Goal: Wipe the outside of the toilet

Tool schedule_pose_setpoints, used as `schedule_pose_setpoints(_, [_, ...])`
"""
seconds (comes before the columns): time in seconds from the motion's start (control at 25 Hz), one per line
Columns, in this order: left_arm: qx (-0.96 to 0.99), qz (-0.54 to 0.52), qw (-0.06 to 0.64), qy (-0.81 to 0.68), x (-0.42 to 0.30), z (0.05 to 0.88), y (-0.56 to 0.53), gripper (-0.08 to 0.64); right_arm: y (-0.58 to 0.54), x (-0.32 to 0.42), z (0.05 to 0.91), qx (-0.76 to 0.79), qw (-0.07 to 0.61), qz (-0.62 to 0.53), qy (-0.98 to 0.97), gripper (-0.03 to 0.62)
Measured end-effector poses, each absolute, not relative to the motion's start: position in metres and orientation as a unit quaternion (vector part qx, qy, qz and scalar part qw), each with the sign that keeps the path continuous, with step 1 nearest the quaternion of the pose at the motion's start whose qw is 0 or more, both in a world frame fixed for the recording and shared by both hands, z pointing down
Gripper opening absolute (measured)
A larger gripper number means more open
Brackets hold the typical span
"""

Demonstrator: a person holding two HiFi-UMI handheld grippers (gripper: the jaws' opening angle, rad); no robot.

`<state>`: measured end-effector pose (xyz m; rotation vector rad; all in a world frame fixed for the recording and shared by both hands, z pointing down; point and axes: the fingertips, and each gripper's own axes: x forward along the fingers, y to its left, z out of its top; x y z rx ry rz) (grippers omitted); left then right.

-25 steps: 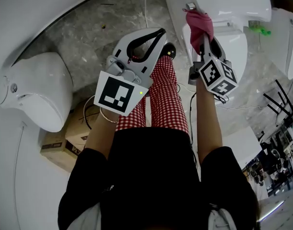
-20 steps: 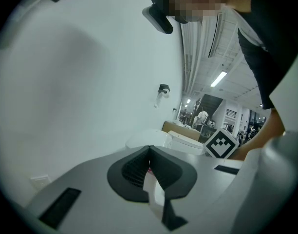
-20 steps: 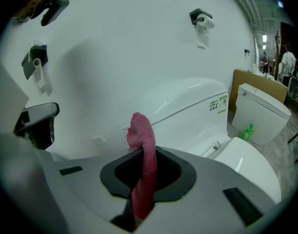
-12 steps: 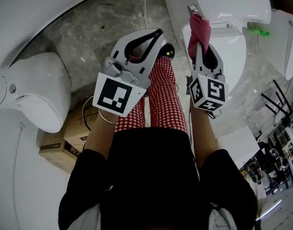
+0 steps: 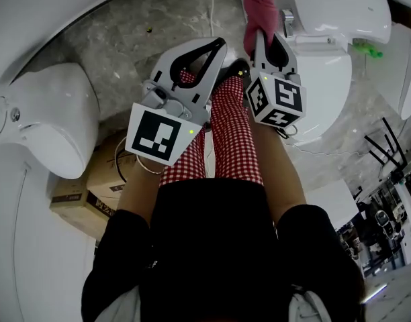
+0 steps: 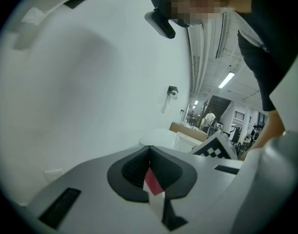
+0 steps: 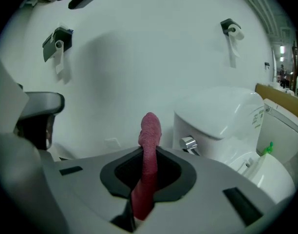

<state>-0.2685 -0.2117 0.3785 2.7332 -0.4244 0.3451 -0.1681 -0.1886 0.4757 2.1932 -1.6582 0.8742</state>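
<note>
Your right gripper (image 5: 264,33) has its jaws clamped on a rolled pink-red wiping cloth (image 7: 149,133), and the free end stands up beyond the jaw tips. From the head view the cloth sits at the left front corner of the white ceramic toilet's (image 5: 340,9) tank, just beside the chrome flush lever (image 7: 189,143). From the right gripper view the cloth looks a little to the left of the tank wall, and I cannot tell whether it is touching the porcelain.

Your left gripper (image 5: 220,44) has its jaws together on nothing. Only a sliver of your red-checked trousers (image 5: 236,136) shows through the gap. It hangs over your legs, well apart from the toilet.

I judge that you are at the wiping stroke itself, working round the tank's side and corner. The next move calls for pressing the cloth's loose end flat against the tank wall and dragging it along the outside. Steer clear of the lever so that the cloth does not snag on it.
</note>
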Motion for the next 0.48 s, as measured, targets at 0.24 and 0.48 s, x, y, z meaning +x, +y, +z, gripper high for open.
schedule_pose_setpoints(0.24, [0.961, 0.145, 0.172, -0.164, -0.291, 0.39, -0.215, 0.009, -0.23, -0.161, 0.527, 0.757, 0.159, 0.303, -0.557, 0.055])
schedule_pose_setpoints(0.48, [0.957, 0.151, 0.172, -0.18, -0.309, 0.395, -0.227, 0.009, -0.248, -0.131, 0.565, 0.802, 0.121, 0.341, -0.476, 0.055])
